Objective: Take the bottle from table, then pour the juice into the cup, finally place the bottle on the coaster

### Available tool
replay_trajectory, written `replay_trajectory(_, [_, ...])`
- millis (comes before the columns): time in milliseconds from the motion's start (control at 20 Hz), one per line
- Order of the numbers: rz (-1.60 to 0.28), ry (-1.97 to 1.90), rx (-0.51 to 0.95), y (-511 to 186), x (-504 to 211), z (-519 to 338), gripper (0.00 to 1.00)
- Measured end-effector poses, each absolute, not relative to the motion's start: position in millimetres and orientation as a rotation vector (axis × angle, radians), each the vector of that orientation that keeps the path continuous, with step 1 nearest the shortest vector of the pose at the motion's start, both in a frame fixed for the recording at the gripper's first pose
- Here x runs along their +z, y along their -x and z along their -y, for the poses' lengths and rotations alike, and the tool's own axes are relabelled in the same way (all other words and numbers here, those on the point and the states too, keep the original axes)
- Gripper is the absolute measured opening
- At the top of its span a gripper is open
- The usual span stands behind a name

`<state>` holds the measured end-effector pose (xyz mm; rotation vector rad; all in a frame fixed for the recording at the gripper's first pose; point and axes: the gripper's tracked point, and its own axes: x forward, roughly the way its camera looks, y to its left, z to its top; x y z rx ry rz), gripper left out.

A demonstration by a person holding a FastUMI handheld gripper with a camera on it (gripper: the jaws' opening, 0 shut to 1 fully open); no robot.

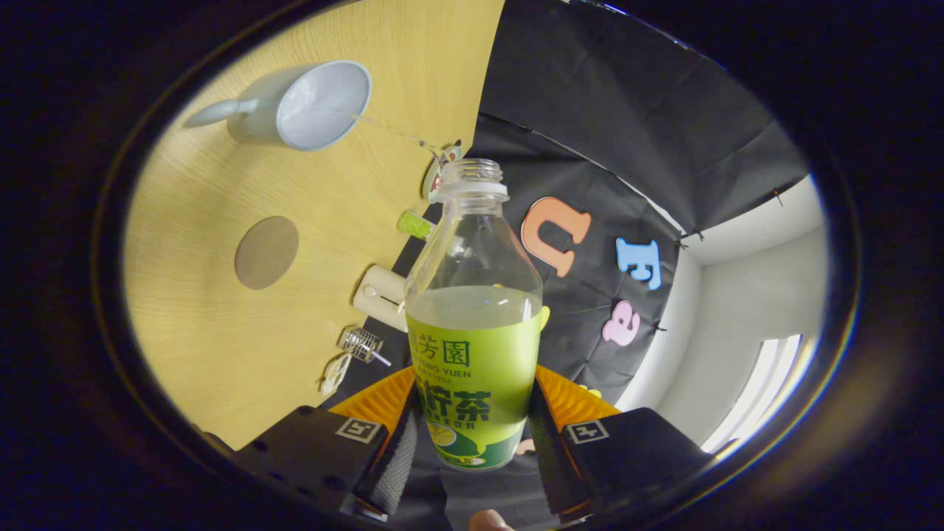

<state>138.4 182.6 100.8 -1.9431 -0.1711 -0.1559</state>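
The pale wood bench (221, 295) tilts beside the booth's black cloth wall. The gripper (472, 435) clamps the uncapped bottle (472, 332) (roughly half full) between both fingers. Well beyond them stands the cup (310, 103); nearer lies the round coaster (266, 252), with small clutter along the bench's edge.

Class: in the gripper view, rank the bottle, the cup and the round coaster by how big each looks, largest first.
1. Bottle, clamped between the gripper fingers; its closeness to the camera enlarges it.
2. Cup, lying farther off on the table.
3. Coaster, clearly the smallest.
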Motion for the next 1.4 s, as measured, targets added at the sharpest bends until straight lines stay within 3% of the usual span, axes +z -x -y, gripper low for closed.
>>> replay_trajectory(1400, [0.261,2.052,-0.21,-126,118,-199,0.76])
